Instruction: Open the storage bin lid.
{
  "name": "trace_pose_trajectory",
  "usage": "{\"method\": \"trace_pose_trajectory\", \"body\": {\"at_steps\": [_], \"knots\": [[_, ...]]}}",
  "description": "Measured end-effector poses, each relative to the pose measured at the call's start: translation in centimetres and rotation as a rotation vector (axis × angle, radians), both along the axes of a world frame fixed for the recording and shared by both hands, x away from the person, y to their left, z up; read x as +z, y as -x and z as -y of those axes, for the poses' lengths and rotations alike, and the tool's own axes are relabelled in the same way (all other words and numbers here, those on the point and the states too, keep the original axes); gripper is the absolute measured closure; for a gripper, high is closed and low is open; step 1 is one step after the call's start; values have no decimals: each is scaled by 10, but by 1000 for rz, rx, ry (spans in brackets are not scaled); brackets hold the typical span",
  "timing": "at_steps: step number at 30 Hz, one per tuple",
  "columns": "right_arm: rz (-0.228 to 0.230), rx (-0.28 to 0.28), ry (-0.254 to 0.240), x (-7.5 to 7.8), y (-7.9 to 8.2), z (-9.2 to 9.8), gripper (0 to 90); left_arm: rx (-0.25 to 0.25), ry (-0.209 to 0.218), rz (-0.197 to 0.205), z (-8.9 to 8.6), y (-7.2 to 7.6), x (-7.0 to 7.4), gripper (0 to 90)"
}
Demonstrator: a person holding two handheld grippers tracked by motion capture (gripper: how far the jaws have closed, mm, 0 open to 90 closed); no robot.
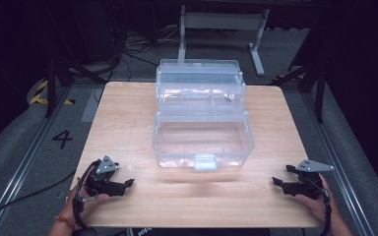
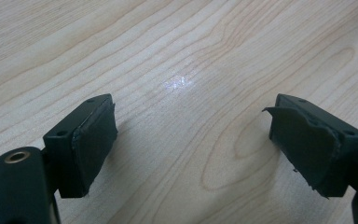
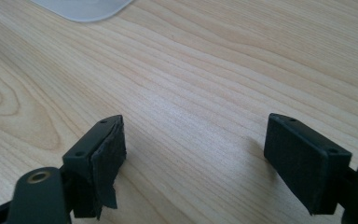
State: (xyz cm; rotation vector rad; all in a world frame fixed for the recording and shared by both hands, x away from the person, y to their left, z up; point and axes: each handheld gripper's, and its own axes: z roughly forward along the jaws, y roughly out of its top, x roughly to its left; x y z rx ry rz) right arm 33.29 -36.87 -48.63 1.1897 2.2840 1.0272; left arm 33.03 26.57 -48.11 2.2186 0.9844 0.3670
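Dim room, light wood surface [image 1: 128, 123] in front of me with a grey floor around it. Sitting mid-surface is a clear plastic tiered box [image 1: 202, 118], opened up so the upper tray is stepped back behind the empty bottom bin, latch facing me. My left tongs [image 1: 109, 181] rest near the front left corner, jaws spread wide with nothing between them, just bare wood. My right tongs [image 1: 295, 182] are over at the front right, also wide open and empty, well apart from the box
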Motion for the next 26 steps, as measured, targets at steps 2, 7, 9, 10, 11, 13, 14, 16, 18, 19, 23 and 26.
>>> {"method": "trace_pose_trajectory", "body": {"at_steps": [2, 7, 9, 10, 11, 13, 14, 16, 18, 19, 23, 26], "knots": [[0, 0, 0, 0, 0, 0, 211, 5, -2, -1, 0, 0, 0, 150], [0, 2, 1, 0, 0, 0, 209, 6, 2, -5, 0, -2, 0, 147], [0, 3, 2, 0, 0, 0, 209, 8, 6, -3, 0, -2, 0, 147], [0, 3, 2, 0, 0, 0, 209, 6, 2, -7, 0, -2, 0, 146], [0, 3, 2, 0, 0, 0, 209, 5, 1, -6, 0, -2, 0, 146], [0, 3, 1, 0, 0, 0, 209, 3, 1, -3, 0, -3, 0, 146], [1, 4, 3, 0, -1, 0, 209, 4, 0, -5, 0, -2, 0, 146], [1, 5, 2, 0, -1, 0, 208, -3, -4, 2, 0, -3, 0, 146], [0, 4, 2, 0, -1, 0, 208, 12, 4, -1, 1, -3, 0, 146], [1, 5, 2, 0, -1, 0, 208, 14, 4, 1, 1, -3, 0, 146], [0, 4, 2, 0, -1, 0, 208, 14, -6, 9, 1, -5, 0, 146], [0, 4, 2, 0, -1, 0, 208, 27, -14, 11, 2, -7, 0, 138]]}}
